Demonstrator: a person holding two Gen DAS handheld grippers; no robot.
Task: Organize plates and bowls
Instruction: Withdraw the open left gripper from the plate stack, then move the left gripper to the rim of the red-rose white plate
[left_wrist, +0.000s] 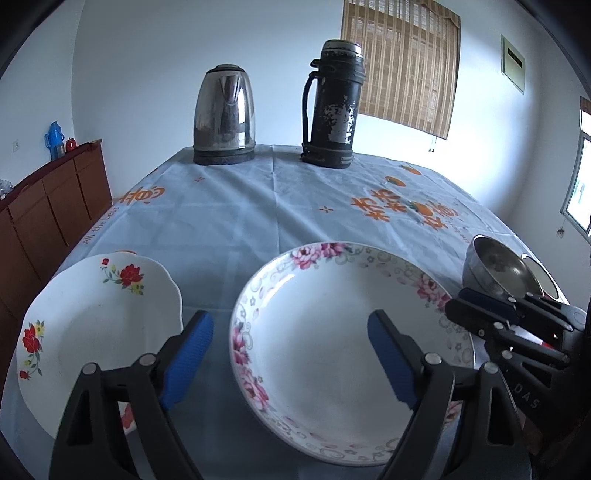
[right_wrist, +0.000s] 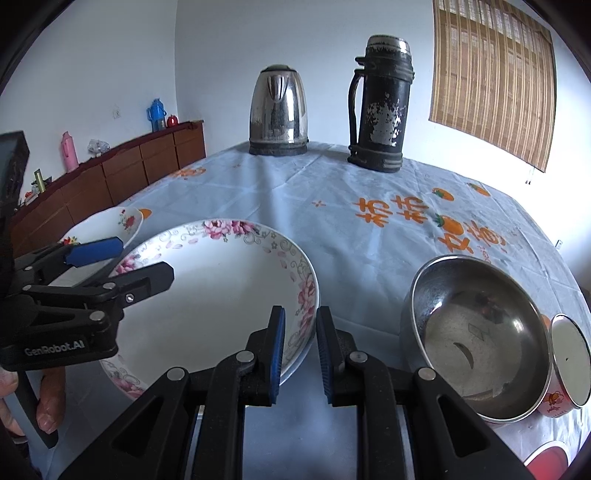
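I see a big table under a pale blue cloth with orange writing (right_wrist: 332, 192), and I use the big white plate with pink flowers round its rim (left_wrist: 332, 332) as my marker. It lies flat near my edge of the table. To its left, just beside it, lies a smaller white plate with red flowers and a wavy rim (left_wrist: 96, 314). To its right sits a shiny round steel bowl (right_wrist: 476, 332), and past that a little cup with a red picture (right_wrist: 565, 373). Far behind the pink plate stand a silver kettle (right_wrist: 279, 110) and a tall black flask (right_wrist: 380, 107). I think both plates are hard, smooth and slippery, and would break if dropped, so I would pinch one at its rim. The bowl looks light and tough. My left gripper (left_wrist: 291, 354) hangs wide open over the pink plate's left rim, holding nothing. My right gripper (right_wrist: 301, 350) is nearly closed around that plate's right rim, though I cannot tell if it squeezes.
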